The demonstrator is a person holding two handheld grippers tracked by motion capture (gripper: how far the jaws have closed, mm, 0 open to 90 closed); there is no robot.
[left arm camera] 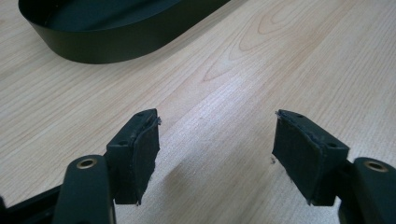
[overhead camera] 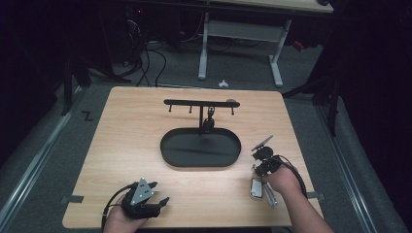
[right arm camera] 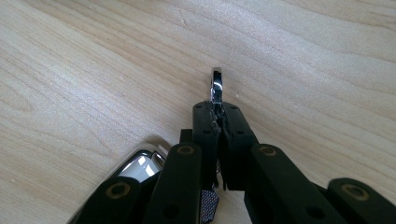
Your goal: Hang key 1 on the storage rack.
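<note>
High view: pale wood-grain worktop (overhead camera: pixel 126 145) in a dark room, grey floor (overhead camera: pixel 43 160) around. Right hand-held gripper (right arm camera: pixel 218 100) is clamped on a shiny silver metal ring (right arm camera: pixel 216 81) just above the worktop's right side; left hand-held gripper (left arm camera: pixel 215 140) gapes apart.

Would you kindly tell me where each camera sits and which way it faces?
High view: above the person's side, looking forward and down on the table; both forearms enter at the bottom.
Left gripper view: rides the left gripper, jaws apart, facing the black tray.
Right gripper view: rides the right gripper, shut on a metal ring.
Shared: high and left views show the tray.
</note>
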